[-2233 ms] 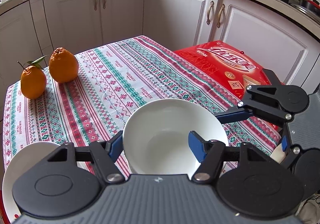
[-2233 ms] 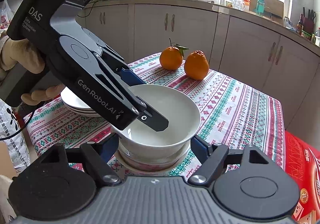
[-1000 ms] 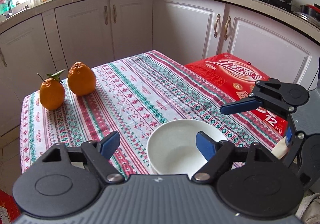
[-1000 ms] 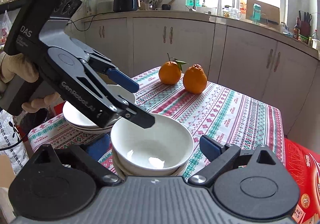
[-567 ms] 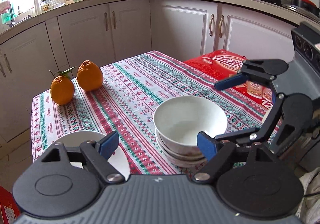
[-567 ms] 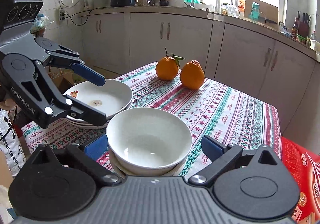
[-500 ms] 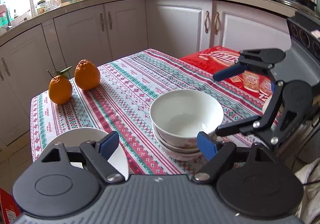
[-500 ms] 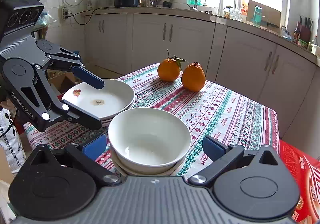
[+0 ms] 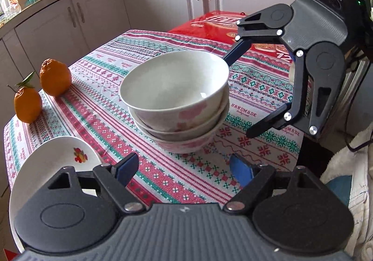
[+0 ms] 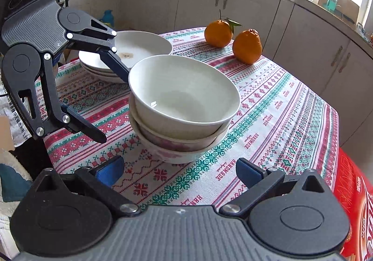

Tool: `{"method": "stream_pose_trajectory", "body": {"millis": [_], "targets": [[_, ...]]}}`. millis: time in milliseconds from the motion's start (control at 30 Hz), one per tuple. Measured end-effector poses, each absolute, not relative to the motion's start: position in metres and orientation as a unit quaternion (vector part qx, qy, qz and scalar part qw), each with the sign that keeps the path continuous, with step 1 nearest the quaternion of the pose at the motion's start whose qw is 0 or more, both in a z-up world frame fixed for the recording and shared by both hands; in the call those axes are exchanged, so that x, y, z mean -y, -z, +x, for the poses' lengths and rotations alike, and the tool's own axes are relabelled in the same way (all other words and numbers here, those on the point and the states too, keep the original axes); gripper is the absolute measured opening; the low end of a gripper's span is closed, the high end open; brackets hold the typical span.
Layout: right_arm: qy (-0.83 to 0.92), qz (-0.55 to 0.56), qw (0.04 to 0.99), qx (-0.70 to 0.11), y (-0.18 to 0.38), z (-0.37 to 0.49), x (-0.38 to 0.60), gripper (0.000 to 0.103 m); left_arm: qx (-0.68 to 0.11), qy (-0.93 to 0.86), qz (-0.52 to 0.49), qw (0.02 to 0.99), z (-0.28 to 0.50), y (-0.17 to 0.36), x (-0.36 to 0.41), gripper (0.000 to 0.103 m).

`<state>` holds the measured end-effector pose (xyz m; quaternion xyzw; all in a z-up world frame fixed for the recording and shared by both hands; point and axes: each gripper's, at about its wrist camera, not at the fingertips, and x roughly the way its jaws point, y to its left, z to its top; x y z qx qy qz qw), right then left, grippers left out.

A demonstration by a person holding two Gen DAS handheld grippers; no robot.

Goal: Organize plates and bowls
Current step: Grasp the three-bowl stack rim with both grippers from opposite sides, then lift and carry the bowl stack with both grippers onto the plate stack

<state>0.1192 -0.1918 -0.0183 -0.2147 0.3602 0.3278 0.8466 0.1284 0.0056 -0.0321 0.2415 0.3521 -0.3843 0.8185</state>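
Desk (image 9: pixel 98 107) is covered in a red-green patterned cloth; behind it I see white cabinets (image 10: pixel 310 34). A red carton (image 9: pixel 216 25) lies at the desk's far edge in the left view and shows at the lower right corner in the right view.

Bowl stack (image 9: pixel 179 102): three white bowls nested, upright, near the middle of the desk, top one empty, the lower two with pink print on the outside. Plate stack (image 10: pixel 137 51) sits on the desk corner just beside the bowls, apart from them, with a small brown mark on the top plate. In the left view I get one plate edge with a fruit print at lower left.

Left tool (image 9: pixel 184 167) is released, jaws spread, nothing between them, short of the bowls. Right tool (image 10: pixel 179 170) is the same: released, empty, short of the stack from the other side.

Two oranges (image 10: pixel 233 37) sit touching near the far corner, one with a leaf.
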Motion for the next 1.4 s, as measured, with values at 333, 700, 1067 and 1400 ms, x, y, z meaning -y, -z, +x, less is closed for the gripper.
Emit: {"method": "stream_pose_trajectory", "body": {"millis": [333,700,1067,1400], "targets": [[-0.384,-0.236,0.812,-0.371,0.027,0.145,0.197,0.103,-0.374,0.431,0.256,0.78,0.152,0.044,0.003,0.085],[-0.447,-0.267,0.773,-0.363,0.029,0.175,0.188,0.099,-0.379,0.461,0.263,0.758,0.177,0.048,0.006,0.083],[-0.485,-0.268,0.742,-0.378,0.029,0.182,0.186,0.088,-0.38,0.493,0.251,0.741,0.186,0.046,0.006,0.081],[-0.484,-0.27,0.74,-0.381,0.031,0.183,0.186,0.085,-0.385,0.501,0.257,0.731,0.196,0.046,0.01,0.081]]}}
